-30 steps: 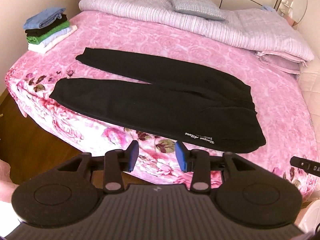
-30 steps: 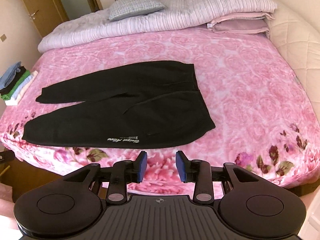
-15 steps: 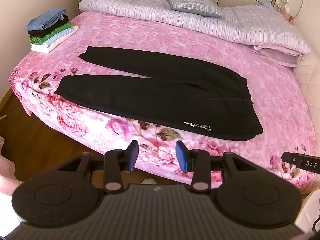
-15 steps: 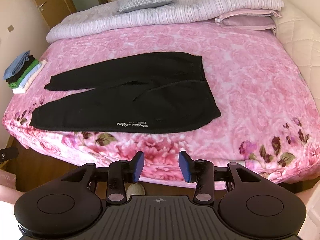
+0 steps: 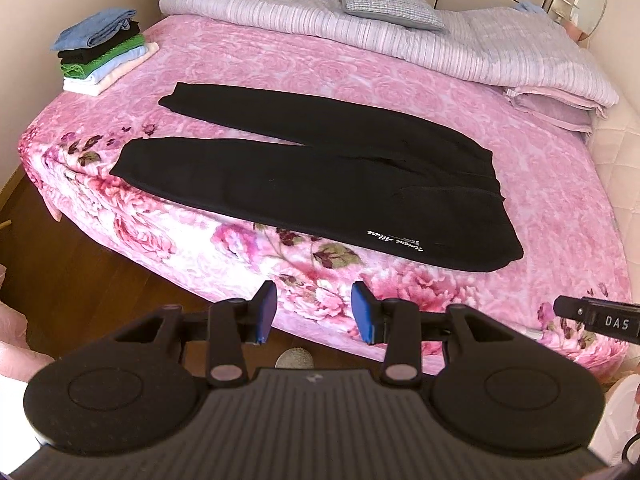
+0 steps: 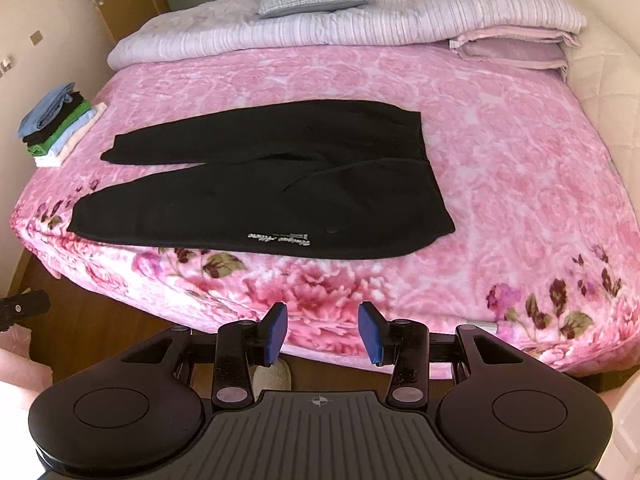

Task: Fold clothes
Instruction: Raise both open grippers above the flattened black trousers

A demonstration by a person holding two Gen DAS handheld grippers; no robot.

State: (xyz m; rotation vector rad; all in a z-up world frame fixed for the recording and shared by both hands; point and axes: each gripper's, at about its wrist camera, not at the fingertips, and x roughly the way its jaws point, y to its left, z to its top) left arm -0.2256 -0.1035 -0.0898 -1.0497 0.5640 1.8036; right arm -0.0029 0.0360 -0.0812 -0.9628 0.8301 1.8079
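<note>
Left view: left gripper jaws apart, empty, short of bed; black pants flat at bed's near edge. Right view: right gripper apart, empty; pants on bed, folded stack at far-left corner.

Trousers lie flat on the bed — near edge; folded stack far left; pillow behind.

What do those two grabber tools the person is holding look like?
Both look alike. The left gripper and right gripper each have two black fingers tipped with blue pads, set on a ribbed black body between two round black discs. The right body bears a small crosshair mark. No sleeves or cables are clearly visible.
</note>
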